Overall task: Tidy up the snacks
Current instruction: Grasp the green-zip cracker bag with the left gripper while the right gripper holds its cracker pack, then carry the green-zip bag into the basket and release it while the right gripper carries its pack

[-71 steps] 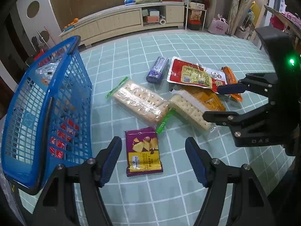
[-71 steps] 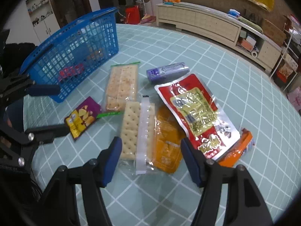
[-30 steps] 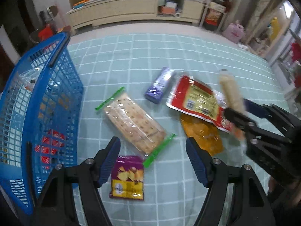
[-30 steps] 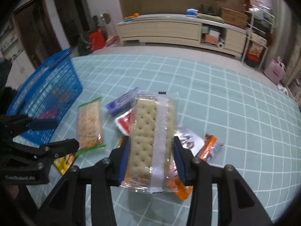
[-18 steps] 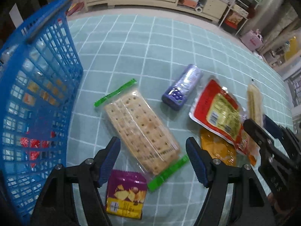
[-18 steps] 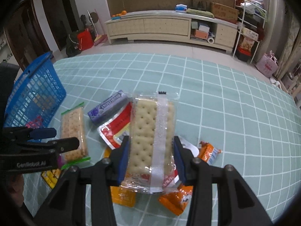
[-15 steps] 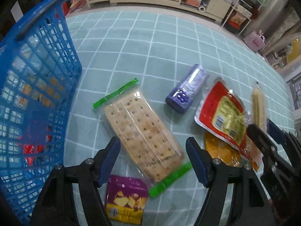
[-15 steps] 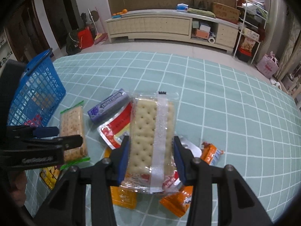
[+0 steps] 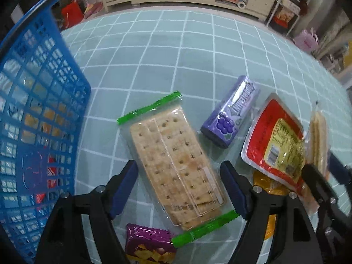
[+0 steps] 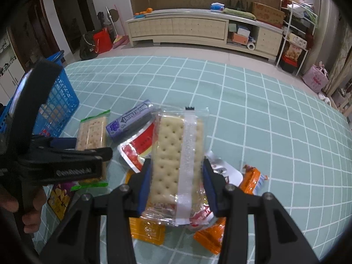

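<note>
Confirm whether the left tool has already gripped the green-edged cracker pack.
No: the left tool straddles the green-edged cracker pack, pads clear of it.

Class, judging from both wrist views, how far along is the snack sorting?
Done: some packets already lie in the blue basket. In hand: the right gripper holds a cracker pack; the left gripper, jaws opening, straddles the green-edged crackers. Left: purple box, red pouch, chips.

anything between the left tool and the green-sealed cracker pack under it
Nothing visible. The left tool is opening, its fingers straddling the green-sealed cracker pack with no item over it; the purple chip bag only lies by its lower end.
</note>
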Action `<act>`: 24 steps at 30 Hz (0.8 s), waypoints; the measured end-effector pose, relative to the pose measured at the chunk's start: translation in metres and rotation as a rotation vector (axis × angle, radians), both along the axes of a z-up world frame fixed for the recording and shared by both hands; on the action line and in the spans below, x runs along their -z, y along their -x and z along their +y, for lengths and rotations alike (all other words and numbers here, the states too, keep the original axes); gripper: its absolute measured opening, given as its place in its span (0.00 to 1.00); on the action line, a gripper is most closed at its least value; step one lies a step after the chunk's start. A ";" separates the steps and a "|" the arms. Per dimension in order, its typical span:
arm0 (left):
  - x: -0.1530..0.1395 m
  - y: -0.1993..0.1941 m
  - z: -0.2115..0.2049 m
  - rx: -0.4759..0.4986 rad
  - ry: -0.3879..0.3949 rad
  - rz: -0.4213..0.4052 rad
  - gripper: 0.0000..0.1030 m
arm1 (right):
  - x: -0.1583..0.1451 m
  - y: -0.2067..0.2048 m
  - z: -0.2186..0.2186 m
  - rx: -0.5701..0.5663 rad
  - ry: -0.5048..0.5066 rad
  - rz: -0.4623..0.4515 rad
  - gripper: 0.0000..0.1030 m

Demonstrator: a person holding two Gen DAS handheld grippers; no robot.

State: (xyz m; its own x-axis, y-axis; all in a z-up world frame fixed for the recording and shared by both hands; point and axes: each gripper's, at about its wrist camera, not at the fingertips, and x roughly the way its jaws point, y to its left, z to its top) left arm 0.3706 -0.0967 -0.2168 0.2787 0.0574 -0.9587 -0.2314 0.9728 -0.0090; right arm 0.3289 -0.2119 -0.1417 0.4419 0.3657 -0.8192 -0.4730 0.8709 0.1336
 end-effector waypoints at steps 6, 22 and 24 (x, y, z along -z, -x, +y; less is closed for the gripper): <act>-0.001 0.000 -0.010 0.011 -0.003 -0.006 0.73 | 0.002 0.001 0.005 -0.002 0.003 0.010 0.47; -0.017 0.062 -0.032 0.073 0.032 -0.047 0.53 | 0.001 0.005 0.016 -0.021 -0.017 0.036 0.47; -0.023 0.068 -0.036 0.089 0.031 -0.059 0.52 | 0.000 0.006 0.019 -0.020 -0.019 0.041 0.47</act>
State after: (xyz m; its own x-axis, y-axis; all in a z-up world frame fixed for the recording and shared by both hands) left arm 0.3021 -0.1324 -0.1939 0.3370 0.0008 -0.9415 -0.1426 0.9885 -0.0502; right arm 0.3225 -0.1933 -0.1413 0.4007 0.3896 -0.8293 -0.4838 0.8586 0.1696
